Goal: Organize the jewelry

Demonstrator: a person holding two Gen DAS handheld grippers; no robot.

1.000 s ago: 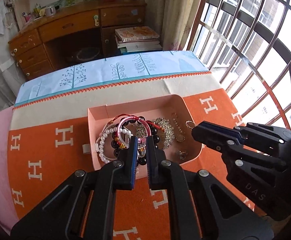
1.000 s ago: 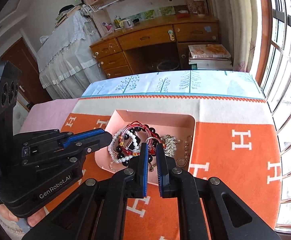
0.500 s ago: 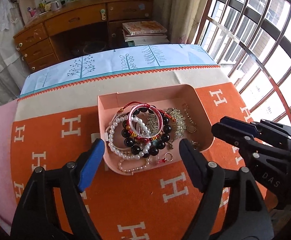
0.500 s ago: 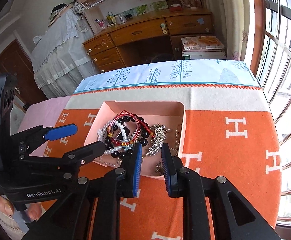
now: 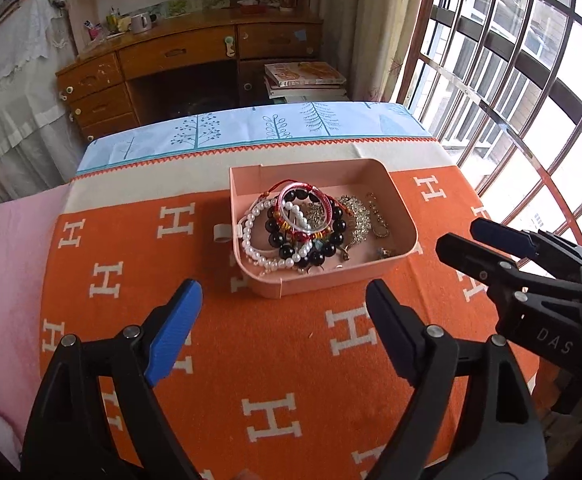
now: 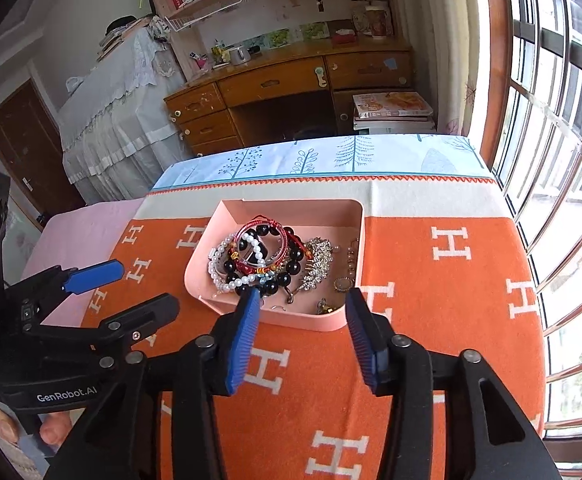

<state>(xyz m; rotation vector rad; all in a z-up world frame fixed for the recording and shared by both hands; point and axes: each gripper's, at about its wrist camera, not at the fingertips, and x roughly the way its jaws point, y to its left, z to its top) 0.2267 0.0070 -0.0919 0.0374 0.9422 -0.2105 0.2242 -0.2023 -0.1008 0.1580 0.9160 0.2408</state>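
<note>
Here, the pink tray (image 5: 405,222) was seen just ahead of both tools, resting on the orange blanket (image 5: 251,360), with the jewelry heaped inside it. The left gripper (image 5: 283,300) was spread wide, its jaws having just been opening, and nothing was held between them. The right gripper (image 6: 301,308) stood partly open, its jaws also just opened, empty, with the tray's near wall lying beyond its tips. In the left part of the tray a tangle was noted: a pearl bracelet (image 5: 251,236), a black bead bracelet (image 5: 315,254) and a red cord bracelet (image 5: 311,200), stacked on one another. A silver brooch (image 6: 319,262) and small chain pieces were lying to the right of the heap.

The step in hand was judged to be the choice of a first piece. A single strand at the top of the heap should be taken, likely the red cord, and lifted slowly so that the beads under it are not dragged along. The tray could be steadied by the other tool if it shifts.
</note>
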